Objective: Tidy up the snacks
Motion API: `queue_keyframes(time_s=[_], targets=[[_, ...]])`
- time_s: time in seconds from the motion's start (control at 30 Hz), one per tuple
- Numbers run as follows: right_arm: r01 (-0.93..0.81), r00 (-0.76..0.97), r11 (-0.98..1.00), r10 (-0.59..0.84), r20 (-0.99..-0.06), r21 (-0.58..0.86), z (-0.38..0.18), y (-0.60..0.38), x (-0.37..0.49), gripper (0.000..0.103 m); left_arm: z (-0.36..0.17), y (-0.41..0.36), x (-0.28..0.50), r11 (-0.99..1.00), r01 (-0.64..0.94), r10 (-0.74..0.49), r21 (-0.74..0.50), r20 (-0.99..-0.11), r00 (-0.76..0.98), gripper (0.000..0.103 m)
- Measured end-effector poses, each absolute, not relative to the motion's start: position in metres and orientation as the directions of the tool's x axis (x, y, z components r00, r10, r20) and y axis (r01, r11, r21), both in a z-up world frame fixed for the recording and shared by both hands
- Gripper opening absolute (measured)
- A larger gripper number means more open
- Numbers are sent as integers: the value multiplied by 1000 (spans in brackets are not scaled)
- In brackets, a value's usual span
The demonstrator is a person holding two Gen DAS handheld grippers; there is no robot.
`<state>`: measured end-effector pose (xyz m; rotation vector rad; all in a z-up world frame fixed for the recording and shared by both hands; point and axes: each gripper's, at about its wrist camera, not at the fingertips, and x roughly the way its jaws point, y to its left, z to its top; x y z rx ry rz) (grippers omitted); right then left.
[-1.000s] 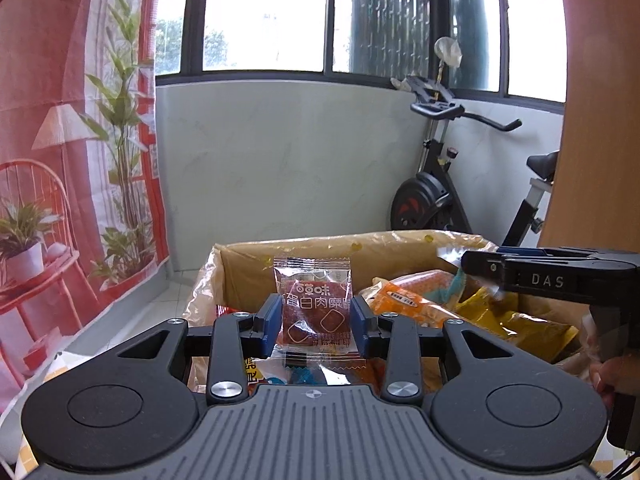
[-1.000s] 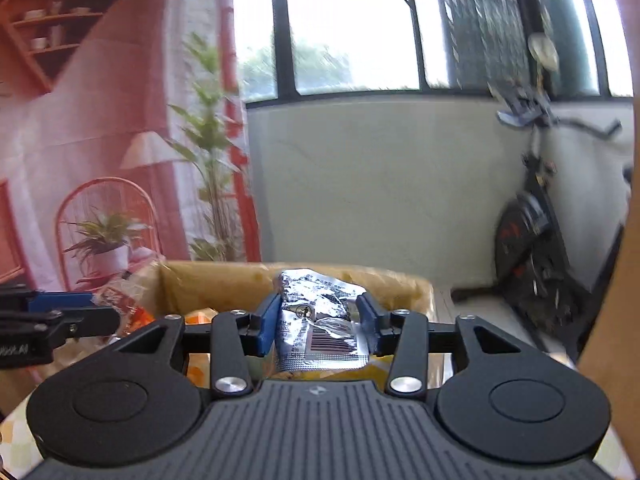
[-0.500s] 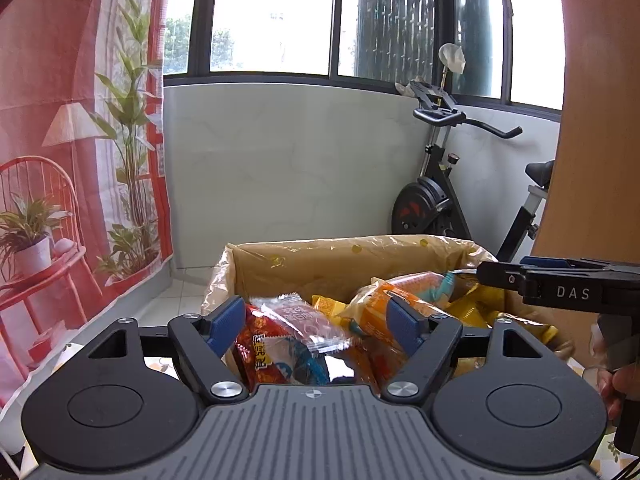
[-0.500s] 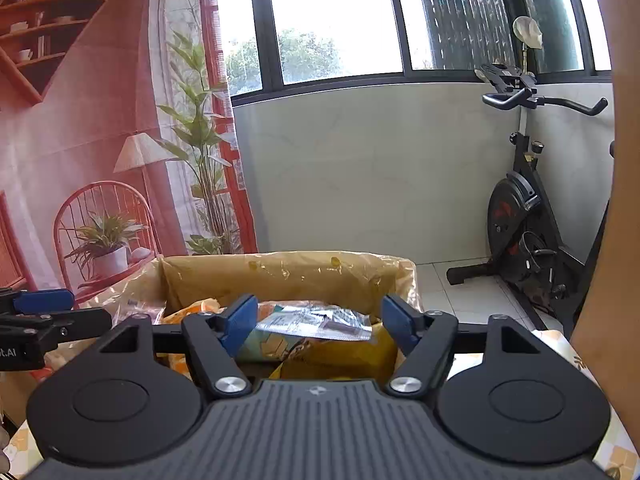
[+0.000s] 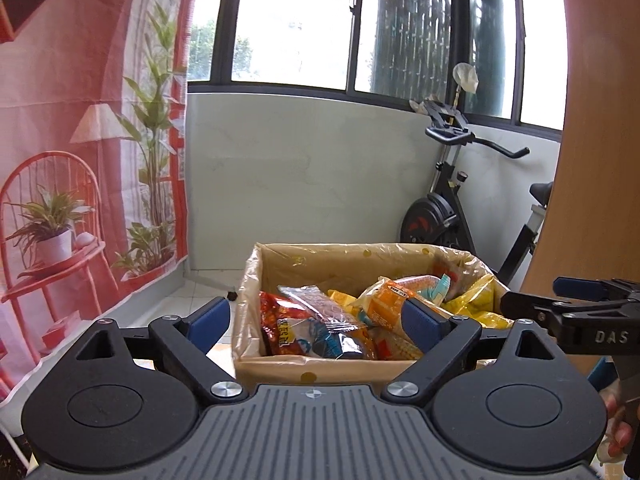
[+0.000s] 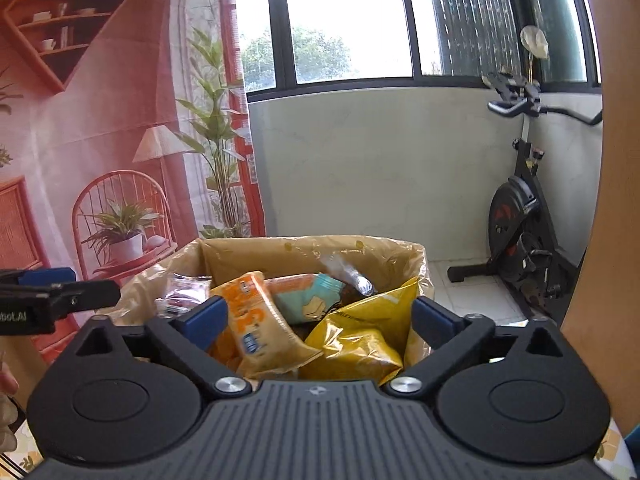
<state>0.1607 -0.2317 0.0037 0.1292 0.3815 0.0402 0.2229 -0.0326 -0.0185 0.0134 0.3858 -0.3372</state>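
A cardboard box (image 5: 304,372) lined with clear plastic holds several snack packets. In the left wrist view a red packet (image 5: 280,320) and a clear packet with a dark snack (image 5: 320,308) lie on top. In the right wrist view the box (image 6: 304,250) shows an orange packet (image 6: 256,320), a yellow bag (image 6: 360,336) and a silver packet (image 6: 352,276). My left gripper (image 5: 316,322) is open and empty, just in front of the box. My right gripper (image 6: 320,320) is open and empty over the box's near side. Each gripper shows at the edge of the other's view.
An exercise bike (image 5: 452,200) stands behind the box at the right; it also shows in the right wrist view (image 6: 524,216). A red printed backdrop (image 5: 80,160) hangs at the left. A wooden panel (image 5: 600,160) rises at the far right.
Both grippers opened and let go: the left dropped its brown meat-snack packet, the right its silver packet, both into the box. Both grippers then pulled back from the box.
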Motion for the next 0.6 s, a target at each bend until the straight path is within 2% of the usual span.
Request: queue_keyframes(time_s=[0.6], targets=[[3, 953, 991, 38, -302, 134, 43, -197, 83, 103, 25, -10, 149, 956, 291, -268, 31, -313, 911, 94]])
